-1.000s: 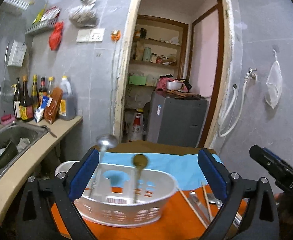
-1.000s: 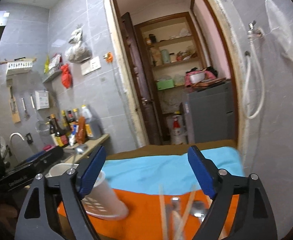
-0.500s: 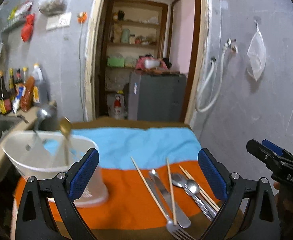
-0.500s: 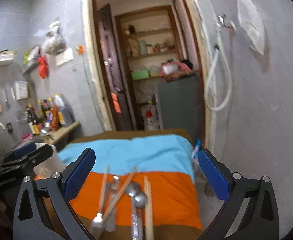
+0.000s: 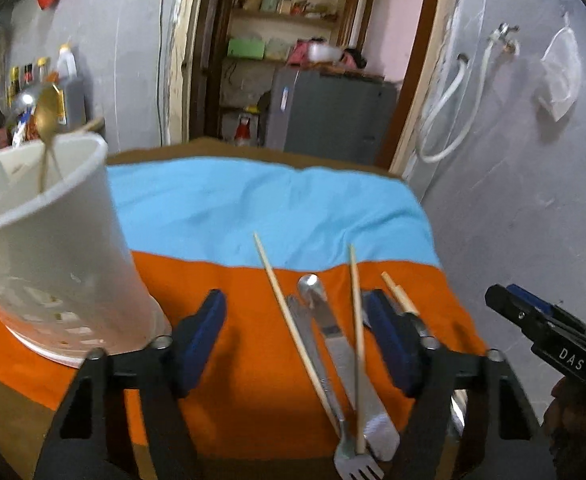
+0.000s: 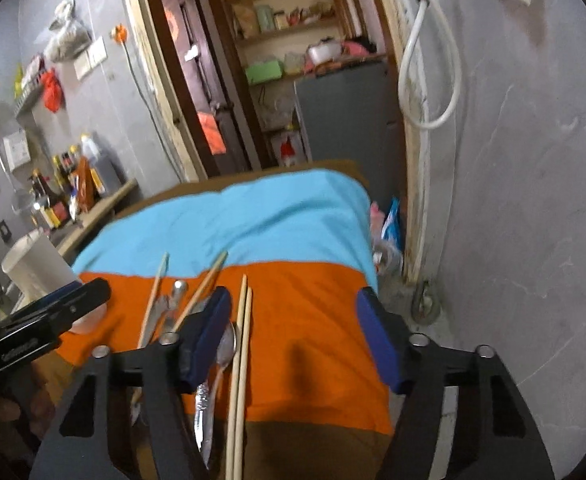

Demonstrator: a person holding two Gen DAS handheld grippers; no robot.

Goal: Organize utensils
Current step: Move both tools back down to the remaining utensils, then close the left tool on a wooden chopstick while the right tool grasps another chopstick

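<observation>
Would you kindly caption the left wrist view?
Left gripper, closing, empty, above fork, knife and chopsticks beside white caddy.

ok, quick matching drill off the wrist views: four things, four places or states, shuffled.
Things:
1. white plastic utensil holder
2. gold-coloured spoon
3. steel fork
4. loose white hose

Places:
A. hangs on the grey wall
B. lies flat, tines nearest the camera
C. stands on the orange cloth's left side
D. stands upright in the holder

Pairs: 1-C, 2-D, 3-B, 4-A
</observation>
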